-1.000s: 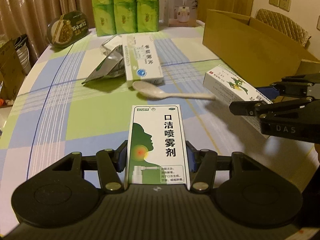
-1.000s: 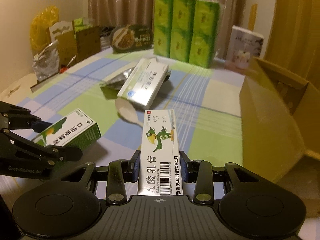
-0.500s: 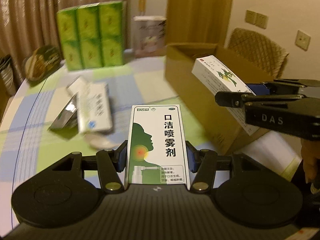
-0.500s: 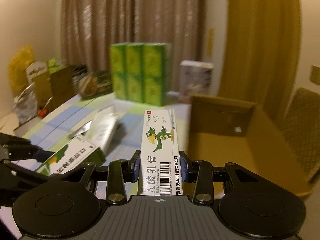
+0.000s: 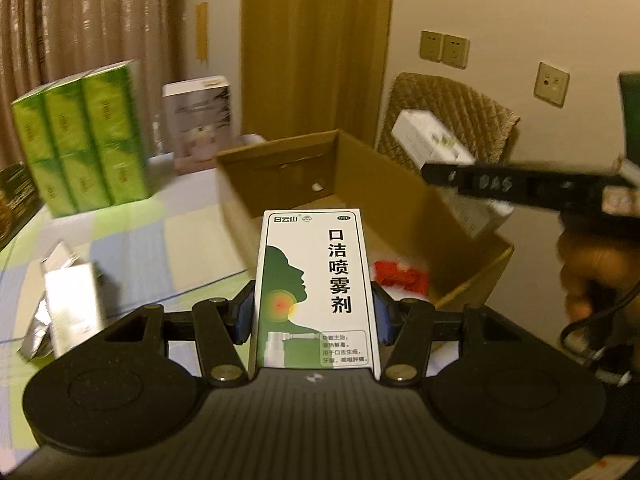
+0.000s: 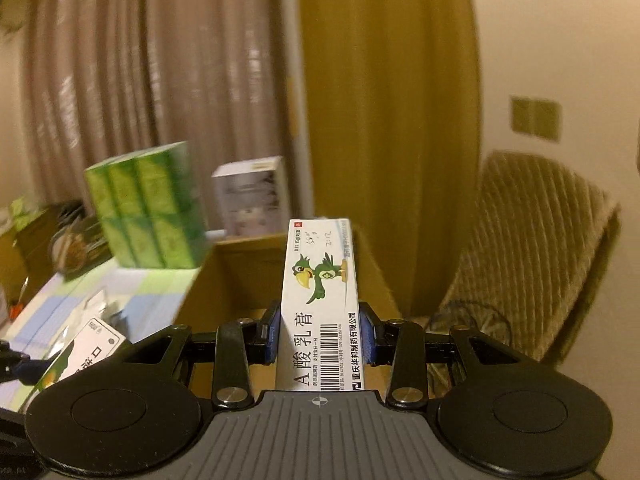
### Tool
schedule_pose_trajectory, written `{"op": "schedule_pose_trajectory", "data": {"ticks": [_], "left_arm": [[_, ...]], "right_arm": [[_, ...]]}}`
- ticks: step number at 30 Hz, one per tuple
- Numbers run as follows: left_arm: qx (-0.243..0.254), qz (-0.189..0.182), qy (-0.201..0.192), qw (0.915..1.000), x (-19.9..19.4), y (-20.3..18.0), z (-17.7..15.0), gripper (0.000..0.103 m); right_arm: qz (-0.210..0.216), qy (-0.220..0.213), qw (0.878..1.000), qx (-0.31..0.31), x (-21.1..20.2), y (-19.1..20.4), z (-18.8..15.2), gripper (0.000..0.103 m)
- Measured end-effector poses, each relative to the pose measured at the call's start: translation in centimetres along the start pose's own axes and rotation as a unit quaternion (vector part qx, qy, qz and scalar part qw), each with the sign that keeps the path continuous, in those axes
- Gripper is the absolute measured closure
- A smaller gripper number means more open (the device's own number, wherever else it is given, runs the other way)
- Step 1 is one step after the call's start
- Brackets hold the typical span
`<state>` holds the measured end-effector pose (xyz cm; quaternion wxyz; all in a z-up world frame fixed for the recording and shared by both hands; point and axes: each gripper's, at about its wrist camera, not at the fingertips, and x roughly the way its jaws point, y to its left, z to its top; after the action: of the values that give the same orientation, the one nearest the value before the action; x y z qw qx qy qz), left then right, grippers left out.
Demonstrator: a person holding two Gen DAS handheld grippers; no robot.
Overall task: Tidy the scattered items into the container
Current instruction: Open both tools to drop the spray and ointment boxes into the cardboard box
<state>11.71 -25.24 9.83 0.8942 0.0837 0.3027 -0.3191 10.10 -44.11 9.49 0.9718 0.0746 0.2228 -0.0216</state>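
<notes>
Item 1, nearest on my left side: left gripper [image 5: 314, 316], jaws clamped on the long sides of a throat spray box [image 5: 314, 288]. White and green, printed face up. Its long axis runs straight forward along my fingers, far end pointing at the cardboard box [image 5: 280, 168]. The spray box is held in the air above the table's near part, just short of the carton's near wall.

Item 2, nearest on my right side: right gripper [image 6: 319, 336], jaws pinching an ointment box [image 6: 320, 304], white with a green parrot and a barcode. Long axis forward along the fingers, far end raised slightly, over the carton's open top. In the left view this box [image 5: 430, 146] hangs above the carton's right wall, and a hand [image 5: 584, 276] grips the right tool's handle.

Item 3, container: cardboard box, open top, standing on the checked tablecloth [image 5: 132, 248]. Inside, a red item [image 5: 400, 274] lies on the floor near the front; I cannot tell what it is. A small white speck sits by the back wall.

Item 4, on the cloth to the left: a white carton [image 5: 72, 312] lying over a crumpled foil pouch [image 5: 38, 328].

Item 5, far: a stacked green tissue pack [image 5: 84, 136], a white appliance box [image 5: 200, 120], a wicker chair [image 5: 452, 108].
</notes>
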Motion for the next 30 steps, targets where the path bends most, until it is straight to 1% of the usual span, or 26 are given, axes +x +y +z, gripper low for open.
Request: {"op": "schedule_pose_trajectory", "data": {"ticks": [4, 7, 12, 16, 18, 24, 28, 30], "left_arm": [[0.003, -0.01, 0.001, 0.9999, 2.0, -1.5, 1.3, 0.052], [0.0, -0.013, 0.003, 0.9999, 3.3, -1.9, 1.7, 0.052], [-0.001, -0.004, 0.005, 1.0, 5.0, -2.0, 1.8, 0.052], [0.002, -0.007, 0.007, 0.9999, 5.9, -2.0, 1.5, 0.05], [-0.003, -0.007, 0.001, 1.0, 5.9, -1.8, 1.4, 0.046], [-0.006, 0.007, -0.014, 0.9999, 4.5, -1.0, 1.1, 0.045], [-0.01, 0.014, -0.016, 0.9997, 3.4, -0.4, 0.7, 0.045], [-0.015, 0.016, -0.016, 0.9996, 3.0, 0.0, 0.4, 0.042]], "right_arm": [[0.008, 0.008, 1.0, 0.025, 0.8, -1.1, -0.6, 0.067], [0.01, 0.008, 0.999, 0.033, 1.1, -1.8, -0.6, 0.067], [0.009, 0.011, 0.999, 0.037, 1.4, -2.7, -0.8, 0.067], [0.01, 0.015, 0.999, 0.04, 1.7, -2.9, -1.0, 0.067], [0.013, 0.014, 0.999, 0.039, 1.7, -2.8, -1.1, 0.067], [0.031, 0.016, 0.999, 0.032, 1.9, -2.1, -1.1, 0.067], [0.046, 0.019, 0.998, 0.029, 2.0, -1.6, -1.2, 0.067], [0.052, 0.021, 0.998, 0.03, 2.1, -1.5, -1.3, 0.067]]}}
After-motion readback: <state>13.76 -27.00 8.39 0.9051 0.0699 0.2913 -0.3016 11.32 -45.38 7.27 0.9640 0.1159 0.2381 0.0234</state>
